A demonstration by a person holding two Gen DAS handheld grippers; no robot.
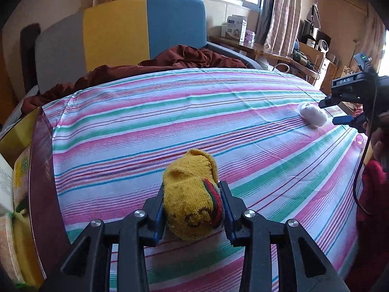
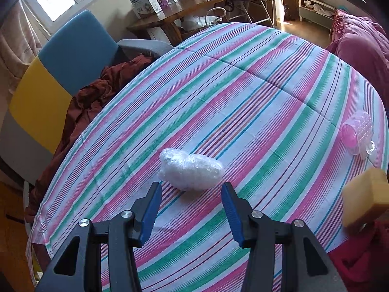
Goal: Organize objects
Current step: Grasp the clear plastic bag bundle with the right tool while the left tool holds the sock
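Observation:
A rolled yellow sock (image 1: 189,177) with a red and green band sits between the blue pads of my left gripper (image 1: 192,189), which is shut on it just above the striped cloth (image 1: 170,112). A white bubble-wrap bundle (image 2: 190,169) lies on the cloth right in front of my right gripper (image 2: 191,186). That gripper is open, its fingertips to either side of the bundle's near edge and not touching it. In the left wrist view the same bundle (image 1: 312,114) and the right gripper (image 1: 330,112) show at the far right.
A dark red box (image 1: 40,170) with packets inside stands at the cloth's left edge. A clear pink plastic item (image 2: 357,132) and a yellow sponge (image 2: 367,194) lie at the right. Behind are a yellow-and-blue chair (image 1: 145,29) with brown cloth (image 1: 184,56) and a wooden desk (image 2: 170,17).

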